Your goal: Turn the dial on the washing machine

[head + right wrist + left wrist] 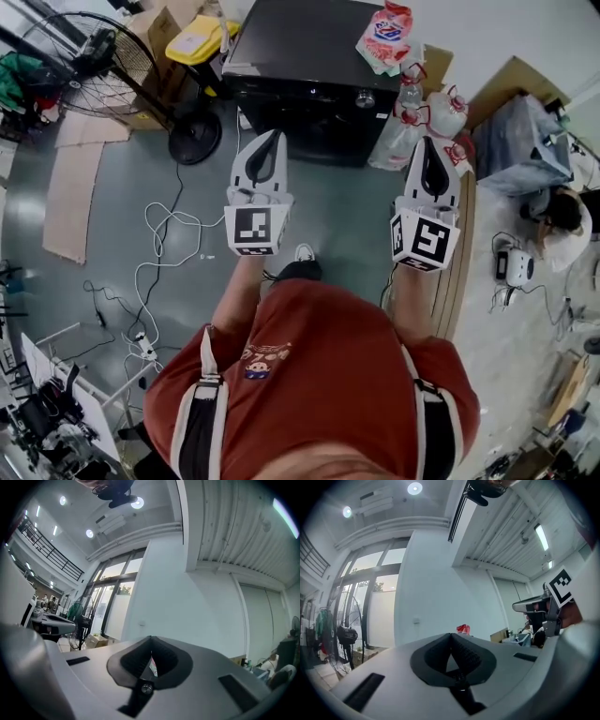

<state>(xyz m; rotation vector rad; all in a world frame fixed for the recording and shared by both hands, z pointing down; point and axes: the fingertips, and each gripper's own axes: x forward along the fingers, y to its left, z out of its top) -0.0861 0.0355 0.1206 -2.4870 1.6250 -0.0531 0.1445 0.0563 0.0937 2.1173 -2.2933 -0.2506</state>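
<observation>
The black washing machine [309, 56] stands on the floor ahead of me, seen from above in the head view. Its round silver dial [364, 98] sits near the right end of the front panel. My left gripper [271, 136] is held in the air short of the machine's front, jaws shut and empty. My right gripper [430, 142] hovers to the right of the machine, also shut with nothing in it. In the left gripper view the left gripper [451, 635] points upward at a white wall. The right gripper [151, 639] does the same; neither view shows the dial.
A red-and-white bag [386, 33] lies on the machine's top. Water bottles [412, 112] stand beside its right side. A floor fan [84, 56], a yellow bin [202, 37] and cardboard boxes are at left. Cables [159, 244] trail over the floor. A person [562, 216] crouches at right.
</observation>
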